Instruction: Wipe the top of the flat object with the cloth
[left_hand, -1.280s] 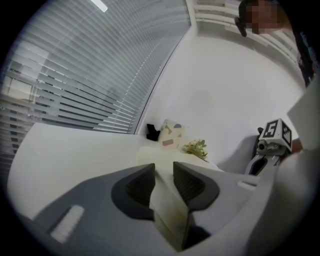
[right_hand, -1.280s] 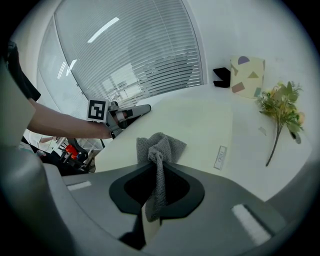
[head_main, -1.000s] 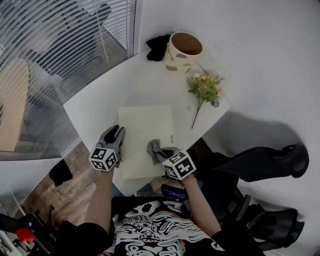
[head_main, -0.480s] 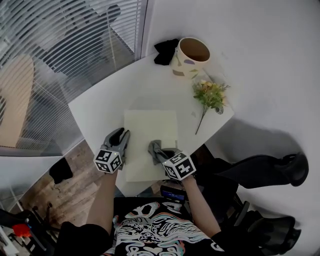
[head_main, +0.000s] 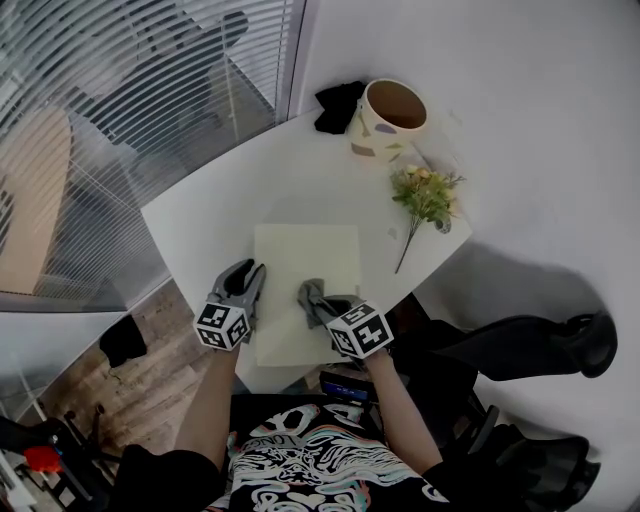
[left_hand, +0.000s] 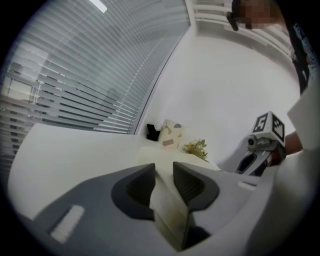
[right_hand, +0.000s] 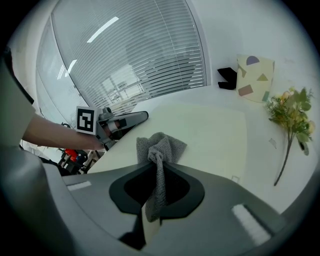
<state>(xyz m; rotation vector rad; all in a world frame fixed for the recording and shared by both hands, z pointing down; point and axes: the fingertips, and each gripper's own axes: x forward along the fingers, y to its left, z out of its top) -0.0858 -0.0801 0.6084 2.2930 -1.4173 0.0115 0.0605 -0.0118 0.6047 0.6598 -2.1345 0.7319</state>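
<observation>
A pale yellow flat board lies on the white table near its front edge. My left gripper is at the board's left edge and is shut on that edge; in the left gripper view the board runs between the jaws of the left gripper. My right gripper sits over the board's near part, shut on a bunched grey cloth. In the right gripper view the cloth hangs from the right gripper and rests on the board.
At the table's far end stand a patterned pot and a black item. A sprig of yellow flowers lies right of the board. Window blinds fill the left; a black chair stands at the right.
The head view has shifted a little, so everything sits slightly further right in the picture. Both grippers keep their holds and their places on the board.
</observation>
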